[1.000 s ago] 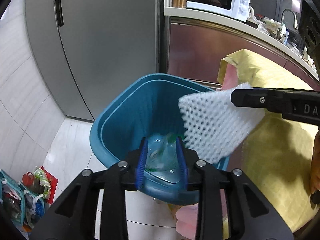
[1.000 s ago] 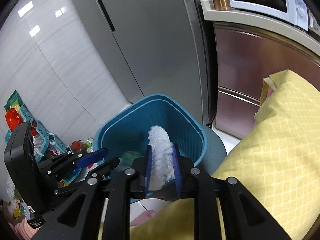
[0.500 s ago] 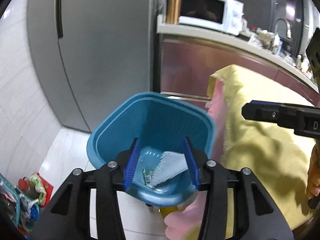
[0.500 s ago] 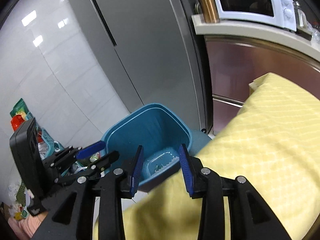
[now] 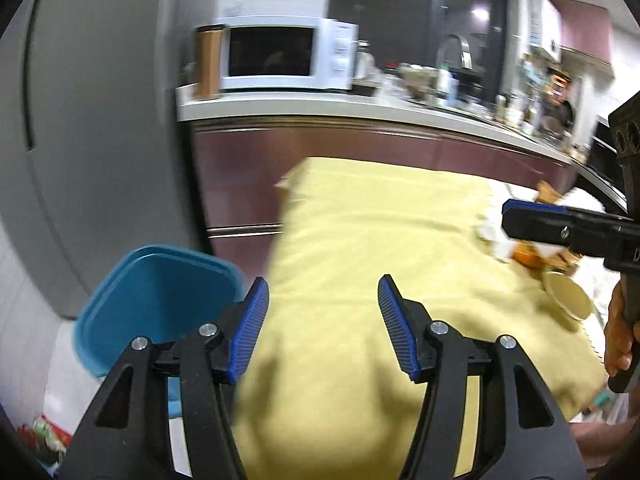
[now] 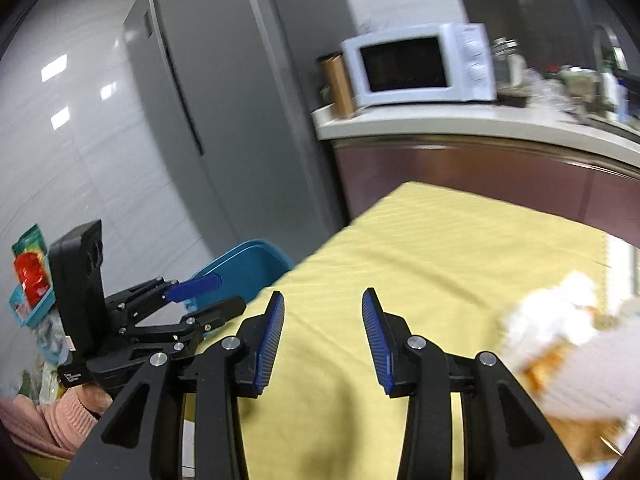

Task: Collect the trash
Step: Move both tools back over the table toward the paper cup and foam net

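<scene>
My left gripper (image 5: 323, 320) hovers over the yellow-clothed table (image 5: 380, 240); its jaws are opening and nothing is between the blue pads. Its fingers also show in the right wrist view, as the left gripper (image 6: 226, 294) beside the bin. My right gripper (image 6: 323, 336) is over the same cloth, its jaws opening and empty; from the left wrist camera, the right gripper (image 5: 520, 220) reaches in at the right edge. The blue trash bin (image 5: 152, 308) stands on the floor left of the table, also visible as the bin (image 6: 248, 268). Blurred white and orange trash (image 6: 560, 320) lies on the table at right, near a round beige lid (image 5: 568, 300).
A grey fridge (image 6: 224, 100) stands behind the bin. A counter carries a white microwave (image 5: 288, 56) and clutter. A basket of packets (image 6: 32, 288) sits by the wall at left. A pink sleeve (image 6: 60, 416) holds the left gripper.
The left gripper let go of a clear plastic piece and the right of a white foam net, both into the bin. Both then rose and swung right over the table, jaws widening.
</scene>
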`<state>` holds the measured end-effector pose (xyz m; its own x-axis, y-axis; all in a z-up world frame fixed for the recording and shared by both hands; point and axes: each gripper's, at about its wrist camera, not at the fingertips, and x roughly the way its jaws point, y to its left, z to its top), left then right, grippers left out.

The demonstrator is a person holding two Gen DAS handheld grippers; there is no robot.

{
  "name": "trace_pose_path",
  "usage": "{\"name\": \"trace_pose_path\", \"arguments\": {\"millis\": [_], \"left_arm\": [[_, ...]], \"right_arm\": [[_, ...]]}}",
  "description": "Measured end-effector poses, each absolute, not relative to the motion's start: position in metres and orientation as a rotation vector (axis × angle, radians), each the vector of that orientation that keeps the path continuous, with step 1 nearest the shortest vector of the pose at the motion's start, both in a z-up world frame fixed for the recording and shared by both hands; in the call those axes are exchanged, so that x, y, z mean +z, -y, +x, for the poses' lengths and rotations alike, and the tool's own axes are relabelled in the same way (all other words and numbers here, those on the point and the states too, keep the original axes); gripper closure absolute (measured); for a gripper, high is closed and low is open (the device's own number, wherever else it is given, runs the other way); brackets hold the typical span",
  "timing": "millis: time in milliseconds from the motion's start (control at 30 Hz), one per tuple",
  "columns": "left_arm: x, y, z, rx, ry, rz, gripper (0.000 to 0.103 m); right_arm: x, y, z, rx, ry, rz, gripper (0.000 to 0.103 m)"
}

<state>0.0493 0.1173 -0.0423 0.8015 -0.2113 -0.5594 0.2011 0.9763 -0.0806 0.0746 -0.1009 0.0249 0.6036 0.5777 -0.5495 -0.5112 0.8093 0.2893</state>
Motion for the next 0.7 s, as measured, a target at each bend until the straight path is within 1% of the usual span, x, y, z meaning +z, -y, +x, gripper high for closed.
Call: {"name": "trace_pose_path", "arguments": {"millis": [300,500,700], "left_arm": [[-0.047,-0.025,0.036,-0.445,-0.633,0.014,0.047],[-0.049,0.015,0.039,-0.569,-0.661,0.026,0.047],[-0.049,0.046,0.036,-0.67,-0.681,0.042,0.047]], "right_arm": [[0.028,0.202,0.035,0.401,-0.584,0.179,0.064],[0.017,0.267,0.024,0.219,-0.575,0.255,0.064],[0.001,0.296,0.018,0.165,-0.588,0.321,0.064]]}}
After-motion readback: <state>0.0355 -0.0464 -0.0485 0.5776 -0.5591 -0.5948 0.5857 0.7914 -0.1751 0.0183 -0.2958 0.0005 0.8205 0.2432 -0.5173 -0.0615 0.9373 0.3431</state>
